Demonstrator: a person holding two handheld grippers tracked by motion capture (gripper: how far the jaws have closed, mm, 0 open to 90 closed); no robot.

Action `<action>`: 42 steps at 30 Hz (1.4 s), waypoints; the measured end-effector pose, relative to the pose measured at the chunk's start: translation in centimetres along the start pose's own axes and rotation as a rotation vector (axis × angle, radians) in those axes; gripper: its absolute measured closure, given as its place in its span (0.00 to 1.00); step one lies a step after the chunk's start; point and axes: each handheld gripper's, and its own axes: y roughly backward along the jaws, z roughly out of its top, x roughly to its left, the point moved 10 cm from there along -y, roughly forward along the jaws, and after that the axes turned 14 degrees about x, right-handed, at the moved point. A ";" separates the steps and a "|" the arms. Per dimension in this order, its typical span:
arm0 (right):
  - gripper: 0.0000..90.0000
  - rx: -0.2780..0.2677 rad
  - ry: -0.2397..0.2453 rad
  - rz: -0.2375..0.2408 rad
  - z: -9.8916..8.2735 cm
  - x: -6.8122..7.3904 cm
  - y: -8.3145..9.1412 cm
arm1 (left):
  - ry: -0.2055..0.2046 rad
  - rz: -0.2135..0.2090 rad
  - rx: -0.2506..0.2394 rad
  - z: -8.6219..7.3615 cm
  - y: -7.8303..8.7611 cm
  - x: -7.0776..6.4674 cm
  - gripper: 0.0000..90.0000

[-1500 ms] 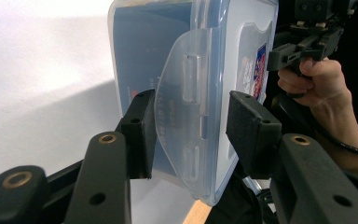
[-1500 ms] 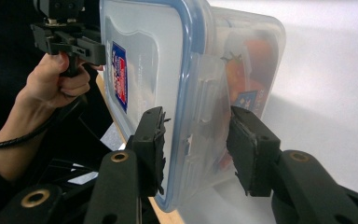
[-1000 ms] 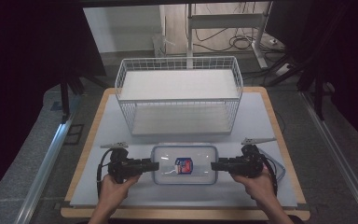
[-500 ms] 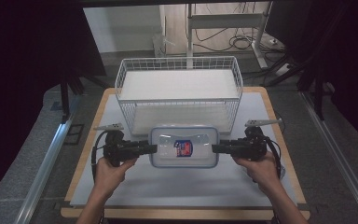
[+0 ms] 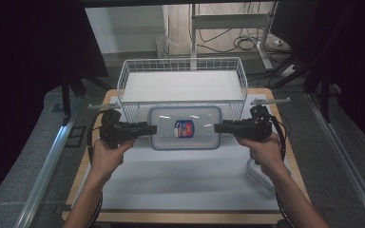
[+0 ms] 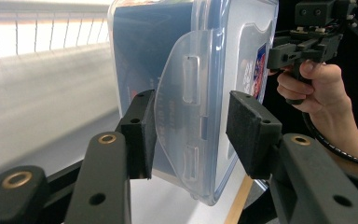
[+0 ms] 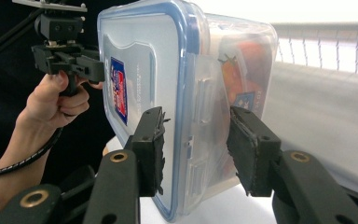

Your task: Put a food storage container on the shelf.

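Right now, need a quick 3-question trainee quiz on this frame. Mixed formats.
1. True or false: the clear lidded container rests flat on the table.
2. Which grips an end of the container? A) left gripper alone B) right gripper alone C) both
3. Fill in: just beyond the container stands a white wire ____.

Key:
1. False. It is held up between the two grippers, clear of the table.
2. C. One gripper is clamped on each short end.
3. basket
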 end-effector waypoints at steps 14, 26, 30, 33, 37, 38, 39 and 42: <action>0.63 -0.058 -0.004 -0.019 6.1 -0.8 1.1 | -0.007 0.055 -0.034 5.6 1.7 1.1 0.58; 0.62 -0.103 -0.049 -0.025 10.4 -2.7 1.7 | 0.012 0.053 -0.058 9.7 1.8 2.9 0.58; 0.62 -0.107 -0.062 -0.034 11.2 -3.5 1.4 | 0.036 0.056 -0.066 10.7 1.6 3.9 0.57; 0.62 -0.109 -0.092 -0.029 11.8 -4.4 0.9 | 0.068 0.057 -0.075 11.5 1.5 4.8 0.57; 0.62 -0.115 -0.113 -0.023 12.2 -5.0 0.6 | 0.081 0.068 -0.075 11.9 1.3 5.2 0.57; 0.62 -0.115 -0.120 -0.021 12.3 -5.3 0.5 | 0.089 0.068 -0.074 12.0 1.3 5.4 0.57; 0.62 -0.114 -0.133 -0.019 12.6 -5.7 0.4 | 0.093 0.069 -0.075 12.1 1.2 5.5 0.57; 0.61 -0.113 -0.137 -0.025 12.8 -6.0 0.2 | 0.104 0.066 -0.075 12.2 0.9 6.0 0.56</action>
